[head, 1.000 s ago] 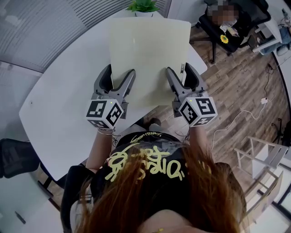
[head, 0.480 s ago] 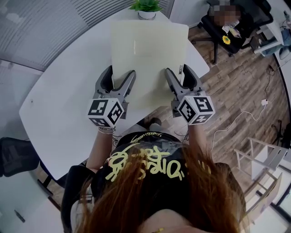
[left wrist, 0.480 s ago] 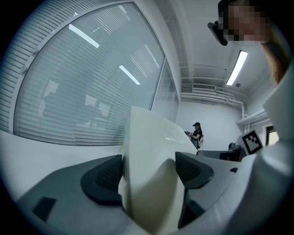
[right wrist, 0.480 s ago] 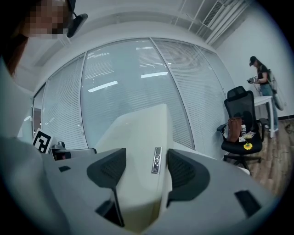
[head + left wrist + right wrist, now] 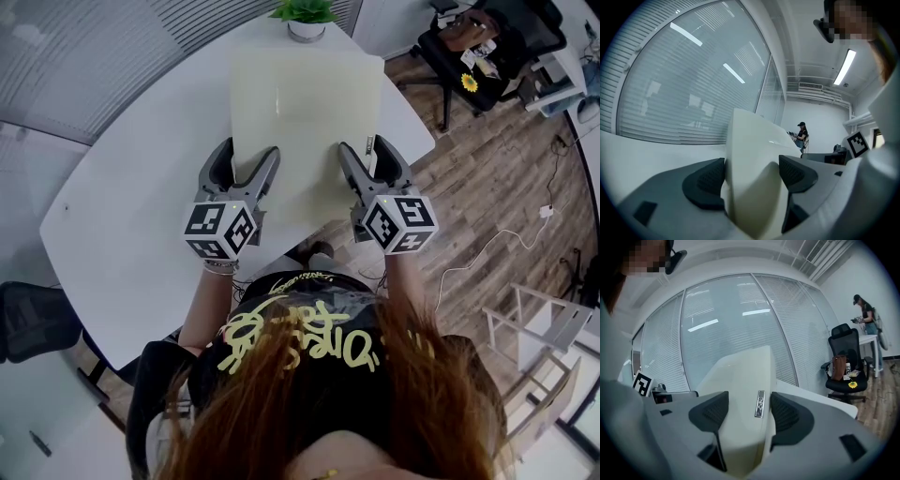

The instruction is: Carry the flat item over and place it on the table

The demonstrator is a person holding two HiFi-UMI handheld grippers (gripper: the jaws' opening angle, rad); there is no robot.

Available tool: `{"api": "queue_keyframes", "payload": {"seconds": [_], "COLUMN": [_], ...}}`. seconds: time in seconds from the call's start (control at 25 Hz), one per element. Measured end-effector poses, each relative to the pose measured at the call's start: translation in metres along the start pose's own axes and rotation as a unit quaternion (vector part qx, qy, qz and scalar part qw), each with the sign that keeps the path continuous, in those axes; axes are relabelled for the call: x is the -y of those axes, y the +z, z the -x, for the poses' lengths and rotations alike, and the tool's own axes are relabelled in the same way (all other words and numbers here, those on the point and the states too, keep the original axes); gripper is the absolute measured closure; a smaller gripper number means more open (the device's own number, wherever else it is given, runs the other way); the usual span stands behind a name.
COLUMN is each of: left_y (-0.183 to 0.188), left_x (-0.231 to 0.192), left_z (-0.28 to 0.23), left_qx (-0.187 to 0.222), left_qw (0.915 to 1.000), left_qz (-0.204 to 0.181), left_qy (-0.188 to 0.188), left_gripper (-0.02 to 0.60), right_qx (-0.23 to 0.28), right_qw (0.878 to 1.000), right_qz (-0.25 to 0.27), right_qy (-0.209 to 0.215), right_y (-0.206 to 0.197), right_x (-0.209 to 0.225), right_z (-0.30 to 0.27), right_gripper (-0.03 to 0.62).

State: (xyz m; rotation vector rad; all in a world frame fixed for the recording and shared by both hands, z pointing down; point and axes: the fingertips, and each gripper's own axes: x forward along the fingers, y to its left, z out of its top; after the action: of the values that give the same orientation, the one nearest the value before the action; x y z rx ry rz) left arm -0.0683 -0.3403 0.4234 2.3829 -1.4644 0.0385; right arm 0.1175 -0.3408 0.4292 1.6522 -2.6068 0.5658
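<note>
A pale cream flat board [image 5: 305, 112] is held above the white table [image 5: 131, 206], stretching from my hands toward the potted plant. My left gripper [image 5: 246, 169] is shut on the board's near left edge, which fills the space between its dark pads [image 5: 705, 180]. My right gripper [image 5: 367, 161] is shut on the near right edge. In the right gripper view the board [image 5: 740, 380] stands between the pads, with a small metal plate [image 5: 760, 404] on its edge. The board's far end hides part of the tabletop.
A small potted plant [image 5: 306, 14] stands at the table's far edge. A black office chair [image 5: 473, 52] with a bag and a yellow flower stands on the wood floor [image 5: 497, 178] to the right. A person [image 5: 868, 317] stands by a far desk. Glass walls with blinds [image 5: 684, 84] lie beyond.
Both grippers and the board have moved slightly forward over the table, toward the plant. The hold on the board has not changed.
</note>
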Motion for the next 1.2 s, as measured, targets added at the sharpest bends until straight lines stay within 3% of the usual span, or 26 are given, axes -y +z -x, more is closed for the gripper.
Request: {"api": "queue_keyframes", "payload": {"seconds": [0.32,1.2], "left_y": [-0.012,-0.044], "left_x": [-0.008,-0.031], "left_z": [-0.002,-0.015], "left_qx": [-0.017,-0.085], "left_qw": [0.9998,0.9942], "left_qz": [0.001,0.050], "left_qy": [0.010,0.043], "left_gripper": [0.219,0.222], "right_qx": [-0.019,-0.076], "right_qw": [1.000,0.997], "right_qz": [-0.007,0.002], "right_qy": [-0.001,-0.003], "right_y": [-0.015,-0.041], "right_x": [0.002,0.007], "right_z": [-0.008,-0.031], "right_gripper": [0.309,0.309]}}
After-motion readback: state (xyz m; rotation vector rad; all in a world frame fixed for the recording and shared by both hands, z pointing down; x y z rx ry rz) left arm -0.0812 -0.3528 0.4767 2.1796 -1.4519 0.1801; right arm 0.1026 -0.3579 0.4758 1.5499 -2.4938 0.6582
